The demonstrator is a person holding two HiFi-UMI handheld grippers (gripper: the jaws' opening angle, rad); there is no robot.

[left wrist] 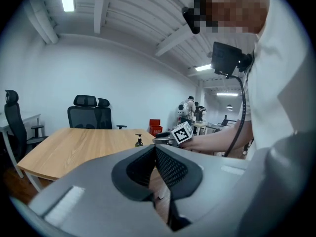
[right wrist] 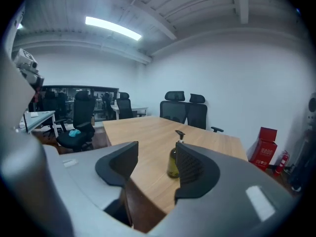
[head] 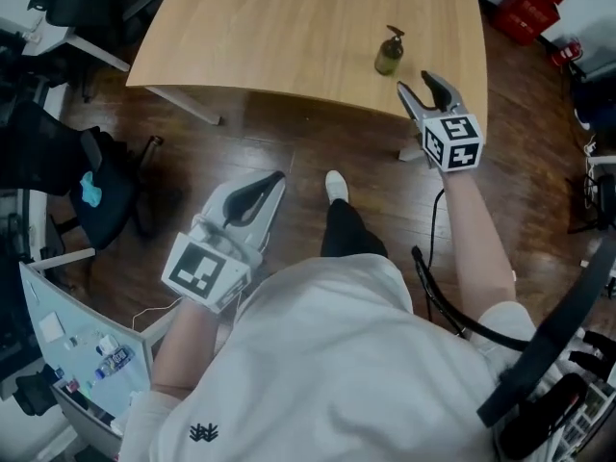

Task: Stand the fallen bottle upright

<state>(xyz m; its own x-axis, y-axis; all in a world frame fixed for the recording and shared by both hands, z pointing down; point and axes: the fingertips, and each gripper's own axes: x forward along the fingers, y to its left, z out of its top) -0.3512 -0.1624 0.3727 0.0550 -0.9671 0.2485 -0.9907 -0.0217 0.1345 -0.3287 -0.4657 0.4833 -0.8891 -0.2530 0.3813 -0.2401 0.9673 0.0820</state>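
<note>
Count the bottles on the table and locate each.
1. The pump bottle stands upright near the table's right end, just beyond the open right tongs; none looks hidden.

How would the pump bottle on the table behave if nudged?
The bottle is tall and narrow with a pump on top, so it probably tips easily. Its round body would likely roll once down. Standing near the table edge, it might fall off.
</note>
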